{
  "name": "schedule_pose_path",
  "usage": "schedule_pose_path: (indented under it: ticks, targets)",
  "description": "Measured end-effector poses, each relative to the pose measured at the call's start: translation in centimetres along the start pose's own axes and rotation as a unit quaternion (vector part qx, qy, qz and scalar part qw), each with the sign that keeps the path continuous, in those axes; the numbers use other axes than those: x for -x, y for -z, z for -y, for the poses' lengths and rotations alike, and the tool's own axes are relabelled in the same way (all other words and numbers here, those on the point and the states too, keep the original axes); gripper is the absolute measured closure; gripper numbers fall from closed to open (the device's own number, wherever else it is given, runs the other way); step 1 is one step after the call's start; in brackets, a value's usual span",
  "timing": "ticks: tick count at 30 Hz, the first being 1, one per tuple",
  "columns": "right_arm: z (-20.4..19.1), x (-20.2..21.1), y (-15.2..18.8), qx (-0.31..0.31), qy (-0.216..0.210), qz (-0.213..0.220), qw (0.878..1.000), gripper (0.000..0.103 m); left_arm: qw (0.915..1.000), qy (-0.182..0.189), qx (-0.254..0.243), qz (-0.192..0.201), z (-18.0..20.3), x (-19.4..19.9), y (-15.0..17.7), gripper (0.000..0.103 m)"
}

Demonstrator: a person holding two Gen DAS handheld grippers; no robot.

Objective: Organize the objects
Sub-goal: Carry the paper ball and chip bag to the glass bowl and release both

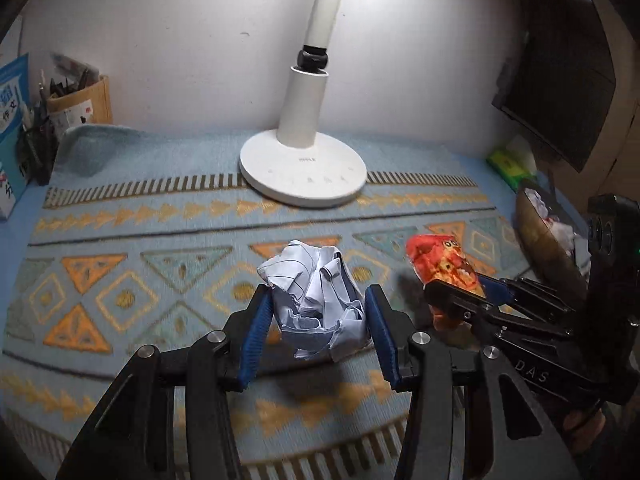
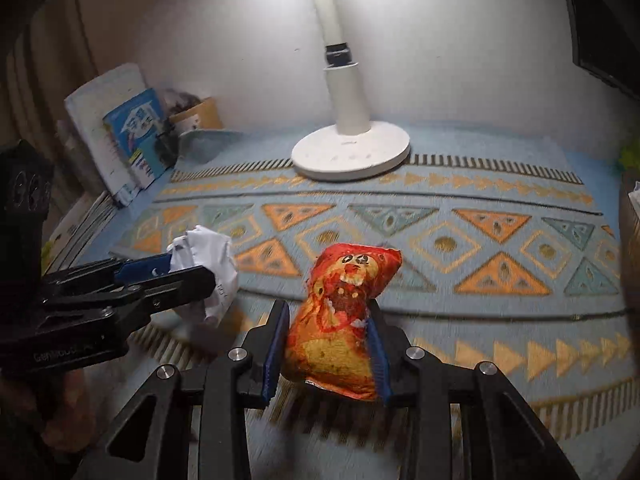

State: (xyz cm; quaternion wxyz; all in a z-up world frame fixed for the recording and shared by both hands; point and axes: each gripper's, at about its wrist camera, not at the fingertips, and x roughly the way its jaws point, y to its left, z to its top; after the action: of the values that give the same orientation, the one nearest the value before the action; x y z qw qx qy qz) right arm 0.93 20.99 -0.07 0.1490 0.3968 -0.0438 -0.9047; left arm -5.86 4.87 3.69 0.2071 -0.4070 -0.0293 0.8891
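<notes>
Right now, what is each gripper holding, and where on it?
The left gripper pinches the crumpled paper ball across its sides; the right gripper clamps the red-orange snack packet around its lower half.

White wall [image 1: 160,60], lit desk lamp [image 1: 304,168], patterned blue cloth [image 1: 120,208], perhaps a monitor [image 1: 560,92]

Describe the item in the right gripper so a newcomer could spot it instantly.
Start at the white desk lamp on the patterned blue mat. In front of it, the right gripper pinches a small red-orange snack packet. The neighbouring left gripper holds crumpled white paper instead.
</notes>
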Motion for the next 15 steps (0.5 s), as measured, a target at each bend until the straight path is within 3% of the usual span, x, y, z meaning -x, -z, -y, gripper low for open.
schedule_pose_path:
  ticks: [3, 6, 8, 11, 15]
  targets:
    - [-0.9, 0.4, 2.5, 0.012, 0.0, -0.014, 1.0, 0.067, 0.9999, 0.004, 0.004, -0.011, 0.7, 1.3, 3.8, 0.058]
    - [-1.8, -0.6, 2.5, 0.046, 0.024, -0.025, 0.998, 0.067, 0.9998, -0.004, 0.018, -0.005, 0.7, 1.4, 5.7, 0.058]
    - [-2.1, -1.2, 2.6, 0.055, 0.041, -0.037, 0.997, 0.063, 0.9995, -0.013, 0.028, 0.007, 0.5, 1.0, 5.8, 0.058]
    - [-2.4, -1.3, 2.8, 0.07, 0.064, -0.046, 0.994, 0.048, 0.9986, -0.036, 0.033, 0.021, 0.1, 0.9, 6.0, 0.058]
    - [-2.1, -1.5, 2.7, 0.062, 0.072, -0.05, 0.994, 0.046, 0.9972, -0.06, 0.028, 0.033, 0.3, 0.8, 6.1, 0.056]
